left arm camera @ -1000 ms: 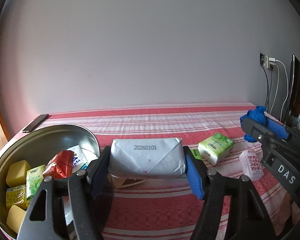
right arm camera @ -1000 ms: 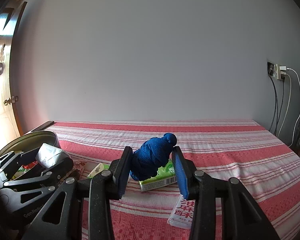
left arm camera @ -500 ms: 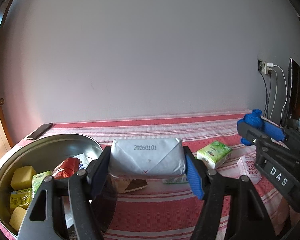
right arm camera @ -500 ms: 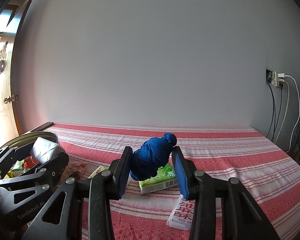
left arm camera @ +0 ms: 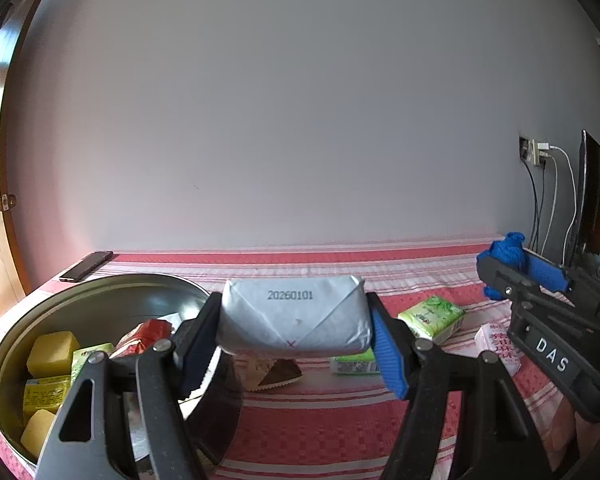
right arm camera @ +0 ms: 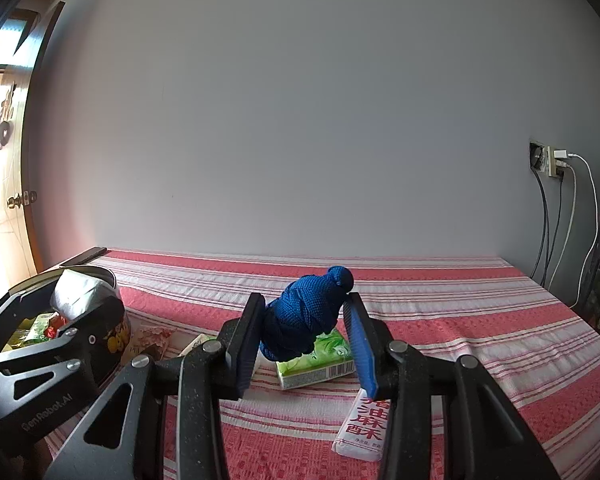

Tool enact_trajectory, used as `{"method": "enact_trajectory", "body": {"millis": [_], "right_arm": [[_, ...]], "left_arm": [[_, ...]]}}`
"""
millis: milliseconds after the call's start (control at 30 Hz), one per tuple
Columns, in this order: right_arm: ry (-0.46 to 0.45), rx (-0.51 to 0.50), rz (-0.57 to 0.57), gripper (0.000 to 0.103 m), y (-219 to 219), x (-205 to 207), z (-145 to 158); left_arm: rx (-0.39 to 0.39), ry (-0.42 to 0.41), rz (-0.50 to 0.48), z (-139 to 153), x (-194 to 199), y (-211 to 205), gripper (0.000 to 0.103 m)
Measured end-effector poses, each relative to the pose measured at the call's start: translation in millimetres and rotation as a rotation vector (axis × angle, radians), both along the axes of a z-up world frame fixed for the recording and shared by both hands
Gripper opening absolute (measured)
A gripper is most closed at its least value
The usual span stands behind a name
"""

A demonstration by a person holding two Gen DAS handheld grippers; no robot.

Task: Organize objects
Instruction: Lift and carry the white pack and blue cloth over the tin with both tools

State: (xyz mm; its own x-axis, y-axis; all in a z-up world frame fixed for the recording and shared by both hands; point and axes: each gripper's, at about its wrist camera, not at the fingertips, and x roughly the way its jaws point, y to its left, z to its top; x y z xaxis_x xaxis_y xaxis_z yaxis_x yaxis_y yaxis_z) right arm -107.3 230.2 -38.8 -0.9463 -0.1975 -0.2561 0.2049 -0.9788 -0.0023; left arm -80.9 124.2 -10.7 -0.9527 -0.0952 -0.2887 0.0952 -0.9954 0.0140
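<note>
A white paper-wrapped rectangular packet (left arm camera: pixel 294 322), stamped 20260101, sits clamped between the left hand-held gripper's (left arm camera: pixel 296 344) pads. To its left lies a round metal tin (left arm camera: pixel 100 292). The right hand-held gripper (right arm camera: pixel 306 334) pinches a knotted blue cord bundle (right arm camera: pixel 306 316).

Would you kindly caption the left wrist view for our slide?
Left gripper holds a white packet beside a metal tin.

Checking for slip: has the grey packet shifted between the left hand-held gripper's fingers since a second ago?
No. The grey packet sits the same between the left hand-held gripper fingers, date stamp centred as before.
</note>
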Motion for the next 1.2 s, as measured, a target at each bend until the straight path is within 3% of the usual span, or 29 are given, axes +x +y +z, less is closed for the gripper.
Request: {"method": "enact_trajectory", "body": {"millis": [367, 667, 1200], "right_arm": [[0.025, 0.007, 0.028, 0.044, -3, 3, 4], [0.032, 0.006, 0.101, 0.044, -22, 3, 18], [-0.008, 0.024, 0.311, 0.044, -101, 6, 32]], "left_arm": [[-0.006, 0.040, 0.027, 2, 18, -13, 0.069], [0.007, 0.084, 0.136, 19, 43, -64, 0.069], [0.042, -0.004, 0.310, 8, 45, -145, 0.069]]}}
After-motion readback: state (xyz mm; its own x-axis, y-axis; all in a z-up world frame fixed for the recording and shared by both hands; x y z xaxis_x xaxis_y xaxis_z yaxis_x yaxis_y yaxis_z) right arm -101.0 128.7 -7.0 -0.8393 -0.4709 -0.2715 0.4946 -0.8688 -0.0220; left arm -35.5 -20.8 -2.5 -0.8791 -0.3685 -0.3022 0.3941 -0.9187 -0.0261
